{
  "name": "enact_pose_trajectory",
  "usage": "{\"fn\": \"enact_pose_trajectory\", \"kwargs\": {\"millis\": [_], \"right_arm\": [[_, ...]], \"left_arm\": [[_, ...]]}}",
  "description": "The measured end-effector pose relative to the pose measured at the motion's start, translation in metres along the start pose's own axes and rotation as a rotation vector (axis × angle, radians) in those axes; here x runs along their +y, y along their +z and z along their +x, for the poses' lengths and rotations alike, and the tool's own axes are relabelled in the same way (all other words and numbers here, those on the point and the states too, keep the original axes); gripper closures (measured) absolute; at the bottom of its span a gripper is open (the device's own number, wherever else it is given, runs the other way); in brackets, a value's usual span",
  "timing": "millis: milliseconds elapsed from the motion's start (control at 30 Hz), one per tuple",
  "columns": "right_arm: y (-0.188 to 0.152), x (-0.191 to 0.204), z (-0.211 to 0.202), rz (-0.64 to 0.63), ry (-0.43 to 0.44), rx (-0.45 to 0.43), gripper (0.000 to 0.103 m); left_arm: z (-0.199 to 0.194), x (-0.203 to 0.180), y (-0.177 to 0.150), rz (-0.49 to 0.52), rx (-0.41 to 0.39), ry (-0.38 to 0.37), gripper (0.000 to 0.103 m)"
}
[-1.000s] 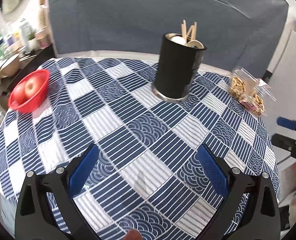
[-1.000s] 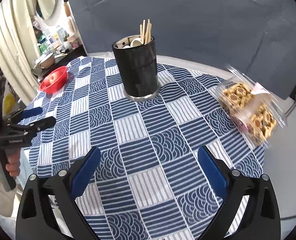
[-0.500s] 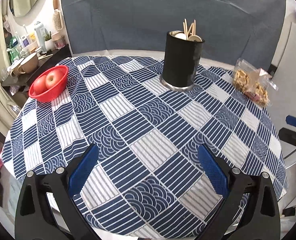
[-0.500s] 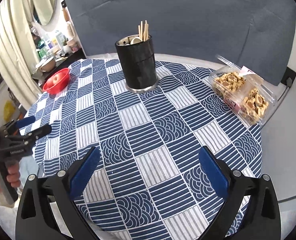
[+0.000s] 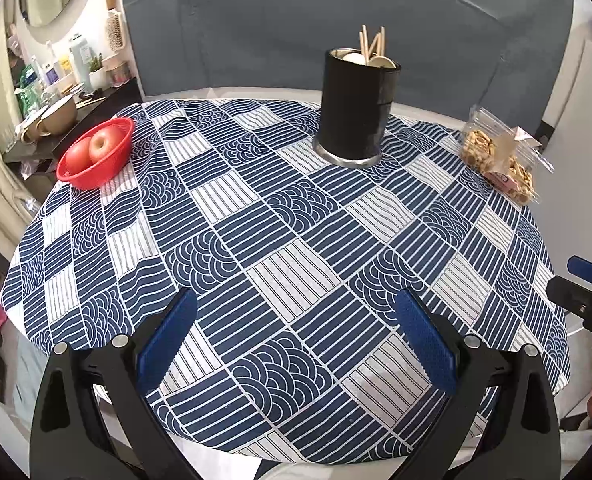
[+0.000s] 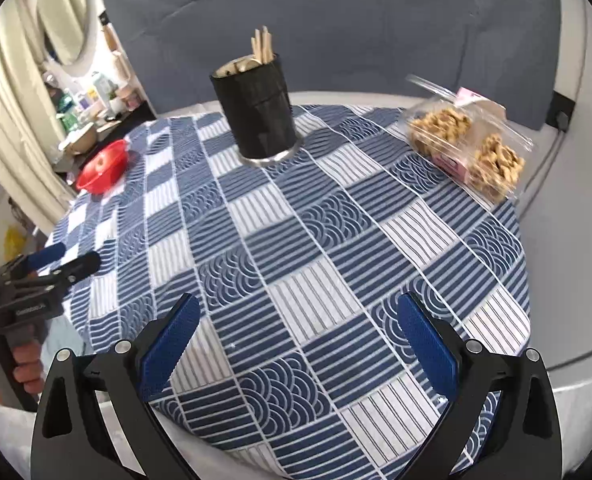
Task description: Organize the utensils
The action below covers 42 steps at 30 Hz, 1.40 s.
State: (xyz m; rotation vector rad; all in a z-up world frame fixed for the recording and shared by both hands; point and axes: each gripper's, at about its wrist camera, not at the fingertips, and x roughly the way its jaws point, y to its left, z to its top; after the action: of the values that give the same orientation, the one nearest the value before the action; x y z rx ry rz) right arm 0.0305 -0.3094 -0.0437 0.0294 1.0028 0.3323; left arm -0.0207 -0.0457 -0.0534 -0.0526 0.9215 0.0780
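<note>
A tall black cylindrical holder (image 5: 355,110) with a shiny metal base stands upright on the far part of a round table covered by a blue and white patterned cloth (image 5: 280,240). Thin wooden chopsticks (image 5: 369,42) and pale rounded utensil ends stick out of its top (which utensils exactly, I cannot tell). The left gripper (image 5: 296,334) hangs above the near edge of the table, its blue-padded jaws spread wide and holding nothing. The right gripper (image 6: 297,336) is above the near edge too, also released and empty. Both are well apart from the holder. A red plastic basket (image 5: 96,156) with two apples (image 5: 92,148) sits at the left side, and a clear plastic box of brown snacks (image 6: 467,148) lies at the right side.
</note>
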Motion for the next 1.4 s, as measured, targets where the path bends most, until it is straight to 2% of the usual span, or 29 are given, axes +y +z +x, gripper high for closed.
{"fn": "enact_pose_trajectory", "kwargs": {"millis": [133,367,733,1033,1400], "right_arm": [[-0.001,0.006,-0.002,-0.027,0.005,-0.013,0.008],[0.000,0.007,-0.001,-0.034,0.004,-0.011,0.008],[-0.001,0.010,-0.004,-0.062,-0.007,-0.019,0.008],[-0.003,0.014,-0.009,-0.090,-0.016,-0.042,0.008],[-0.007,0.013,-0.013,-0.079,-0.007,-0.049,0.008]], "left_arm": [[0.005,-0.003,-0.002,0.007,0.024,-0.020,0.006],[0.000,-0.011,-0.002,0.048,0.005,-0.014,0.006],[-0.001,-0.012,-0.005,0.039,0.012,-0.050,0.006],[-0.003,-0.007,-0.007,0.011,0.011,-0.048,0.006],[-0.009,-0.011,-0.011,0.037,-0.005,-0.036,0.006]]}}
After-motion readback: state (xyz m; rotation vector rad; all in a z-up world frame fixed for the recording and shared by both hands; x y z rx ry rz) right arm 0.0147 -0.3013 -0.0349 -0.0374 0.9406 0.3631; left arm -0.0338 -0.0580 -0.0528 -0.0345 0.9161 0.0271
